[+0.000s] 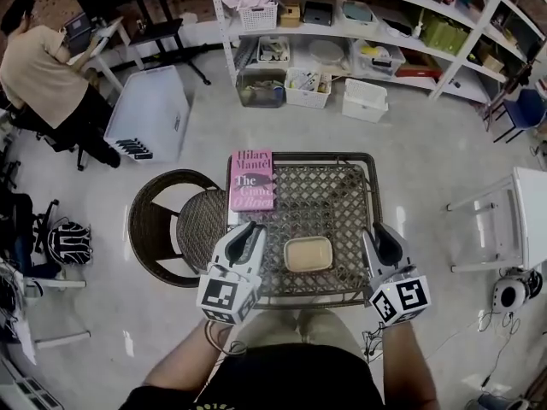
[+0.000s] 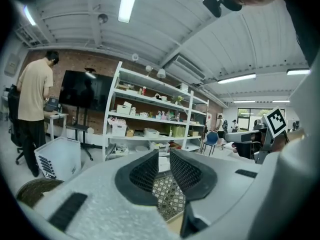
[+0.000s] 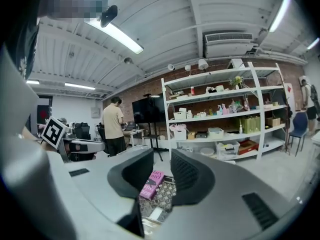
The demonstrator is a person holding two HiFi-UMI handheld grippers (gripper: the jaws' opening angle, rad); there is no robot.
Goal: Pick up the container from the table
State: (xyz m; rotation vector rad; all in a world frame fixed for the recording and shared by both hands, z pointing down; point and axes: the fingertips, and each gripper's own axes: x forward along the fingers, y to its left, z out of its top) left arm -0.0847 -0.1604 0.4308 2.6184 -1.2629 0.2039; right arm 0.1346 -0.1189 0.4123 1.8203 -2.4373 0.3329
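Pale, glossy flooring point(image 1: 427, 156) is spread through a workshop-like room, with a brick wall point(image 2: 75, 64) at the back and one long white shelving unit point(image 1: 367, 24) loaded with bins and boxes. One person point(image 1: 43, 67) is seen standing at a desk in the far corner, one white storage bin point(image 1: 149, 114) is set on the floor near them, and one round wicker chair point(image 1: 158, 229) is placed just beside the table's left edge. One table point(image 1: 342, 186) with a dark woven lattice top is found directly below the camera. Two things are counted on it — one pink book point(image 1: 252, 180) laid flat at the far left corner, and one container point(image 1: 308, 254), beige and rounded-rectangular, set near the front edge in the middle, well apart from the book. Two grippers are held over the front of the table: the left gripper point(image 1: 250, 231) is positioned just left of the container and the right gripper point(image 1: 382, 236) to its right, neither touching it. In the left gripper view the jaws are shown slightly apart with nothing between them, only the lattice visible through the gap. In the right gripper view the jaws are likewise parted and empty — the book is seen beyond them.
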